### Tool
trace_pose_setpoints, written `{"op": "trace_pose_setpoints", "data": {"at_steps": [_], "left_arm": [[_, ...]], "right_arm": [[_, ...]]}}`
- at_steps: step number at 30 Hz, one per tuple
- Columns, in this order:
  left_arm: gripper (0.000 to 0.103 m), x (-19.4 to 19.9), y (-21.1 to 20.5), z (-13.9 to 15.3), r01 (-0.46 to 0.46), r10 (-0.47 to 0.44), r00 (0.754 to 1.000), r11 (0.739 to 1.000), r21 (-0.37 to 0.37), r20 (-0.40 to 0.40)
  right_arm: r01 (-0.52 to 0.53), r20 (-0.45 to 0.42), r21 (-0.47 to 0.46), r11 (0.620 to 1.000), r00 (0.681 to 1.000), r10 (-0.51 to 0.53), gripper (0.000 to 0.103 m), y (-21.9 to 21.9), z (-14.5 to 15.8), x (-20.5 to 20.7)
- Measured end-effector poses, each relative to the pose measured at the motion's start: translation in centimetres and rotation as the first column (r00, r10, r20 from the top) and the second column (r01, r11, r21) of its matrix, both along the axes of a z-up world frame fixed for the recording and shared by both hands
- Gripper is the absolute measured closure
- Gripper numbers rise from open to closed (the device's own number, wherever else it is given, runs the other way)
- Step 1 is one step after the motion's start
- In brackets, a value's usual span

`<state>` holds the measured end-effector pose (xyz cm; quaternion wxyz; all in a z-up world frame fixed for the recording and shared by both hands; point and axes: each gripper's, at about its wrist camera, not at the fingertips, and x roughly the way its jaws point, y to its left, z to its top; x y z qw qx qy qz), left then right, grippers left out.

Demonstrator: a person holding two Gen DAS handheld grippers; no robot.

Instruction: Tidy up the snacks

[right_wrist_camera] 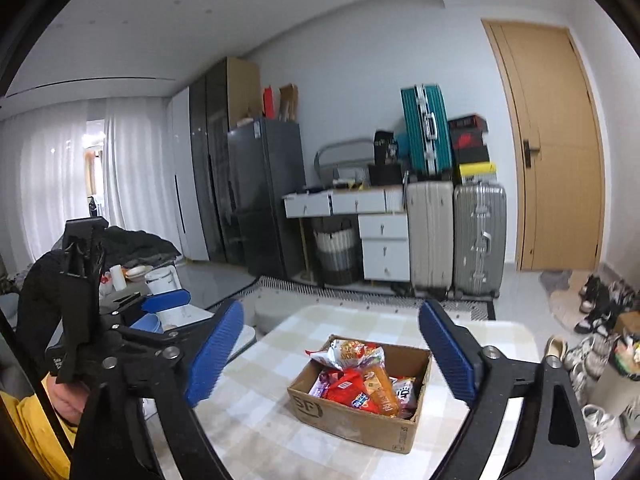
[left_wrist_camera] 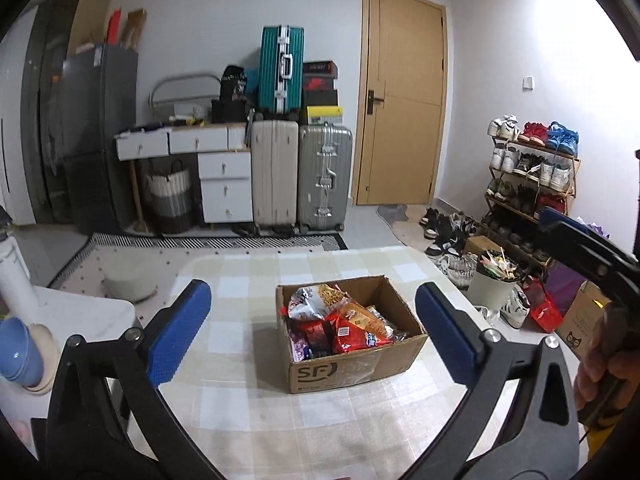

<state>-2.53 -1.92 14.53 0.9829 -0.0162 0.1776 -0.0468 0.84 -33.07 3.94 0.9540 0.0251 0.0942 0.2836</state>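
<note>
Here we hold both grippers, left [left_wrist_camera: 312, 326] and right [right_wrist_camera: 332, 350], jaws spread and empty, above the cardboard box [left_wrist_camera: 352, 372] of snack packets [left_wrist_camera: 344, 322] on the counter [left_wrist_camera: 240, 280].

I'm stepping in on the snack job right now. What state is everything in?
Left gripper: jaws wide open, empty, above the table.
Right gripper: jaws wide open, empty.
Snack packets all lie piled in the cardboard box on the checked table.
Done: no packets visible loose on the table.
Left: nothing obvious; perhaps tidy the pile or move the box.
</note>
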Motion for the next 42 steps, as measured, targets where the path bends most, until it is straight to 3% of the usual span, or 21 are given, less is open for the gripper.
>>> {"op": "trace_pose_setpoints", "data": {"at_steps": [7,14,18,26,34,42], "left_arm": [[0.001,-6.2,1.0,1.0,-0.056,0.056,0.996,0.998,-0.009,0.072],[0.001,-9.2,2.8,0.1,-0.101,0.103,0.992,0.994,-0.037,0.066],[0.001,-9.7,3.2,-0.3,-0.107,0.110,0.991,0.993,-0.044,0.071],[0.001,-7.0,3.4,-1.9,-0.140,0.143,0.984,0.990,-0.034,0.102],[0.001,-1.6,1.8,-8.8,-0.180,0.170,0.971,0.983,0.043,0.170],[0.001,5.2,2.5,-17.9,-0.189,0.187,0.980,0.982,0.017,0.059]], "right_arm": [[0.039,0.077,0.025,0.999,0.996,-0.040,0.001,-2.0,-0.8,-5.9],[0.079,0.120,0.047,0.996,0.989,-0.084,0.001,-3.6,-3.3,-8.8],[0.088,0.119,0.054,0.995,0.988,-0.094,0.001,-3.9,-3.9,-8.9],[0.104,0.100,0.065,0.992,0.989,-0.110,0.001,-4.7,-5.8,-7.4],[0.172,0.084,-0.013,0.985,0.982,-0.171,0.001,-3.5,-11.8,-2.8],[0.232,-0.001,-0.006,0.973,0.973,-0.232,0.001,-4.2,-19.1,2.9]]}}
